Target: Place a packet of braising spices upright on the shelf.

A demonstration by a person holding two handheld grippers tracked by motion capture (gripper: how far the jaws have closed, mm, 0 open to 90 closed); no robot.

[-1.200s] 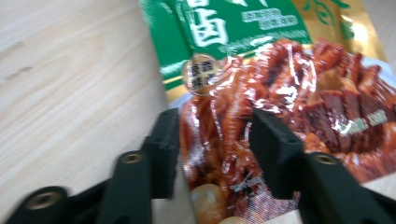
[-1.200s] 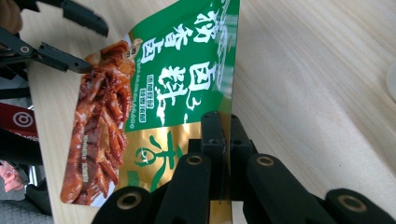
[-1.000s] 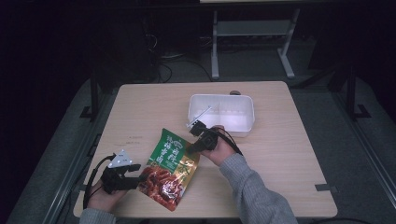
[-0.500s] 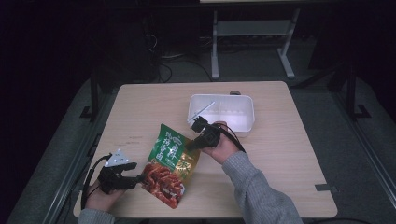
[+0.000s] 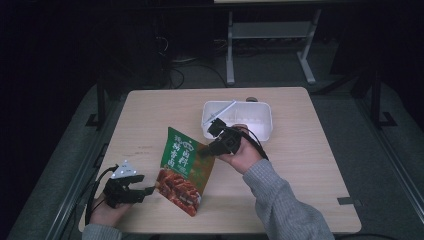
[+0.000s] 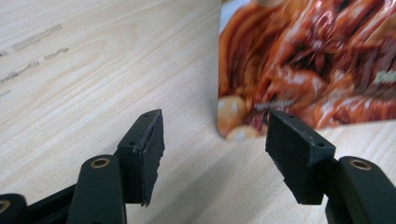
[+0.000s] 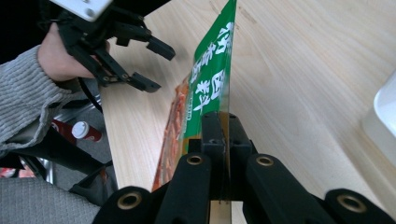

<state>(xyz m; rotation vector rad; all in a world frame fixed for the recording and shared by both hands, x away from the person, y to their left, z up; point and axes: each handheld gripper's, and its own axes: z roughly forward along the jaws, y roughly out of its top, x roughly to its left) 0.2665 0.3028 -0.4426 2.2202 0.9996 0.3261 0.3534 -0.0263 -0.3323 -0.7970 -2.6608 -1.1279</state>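
A green and red food pouch (image 5: 183,170) stands tilted on the wooden table (image 5: 310,165), its lower end touching the surface. My right gripper (image 5: 206,150) is shut on the pouch's upper right edge (image 7: 223,112) and holds it up. At the table's front left my left gripper (image 5: 148,192) is open, its jaws apart just short of the pouch's lower left corner (image 6: 233,126). The pouch's printed meat picture (image 6: 317,60) lies beyond those jaws. The left gripper (image 7: 154,63) also appears past the pouch in the right gripper view.
A white plastic tray (image 5: 260,117) with a thin white stick (image 5: 225,109) across its corner stands behind the right hand. A small dark disc (image 5: 251,99) lies near the far edge. Table legs and cables stand on the dark floor beyond.
The left gripper has let go of the pouch's lower corner and now stands open just beside it. The right gripper has raised the pouch slightly more upright.
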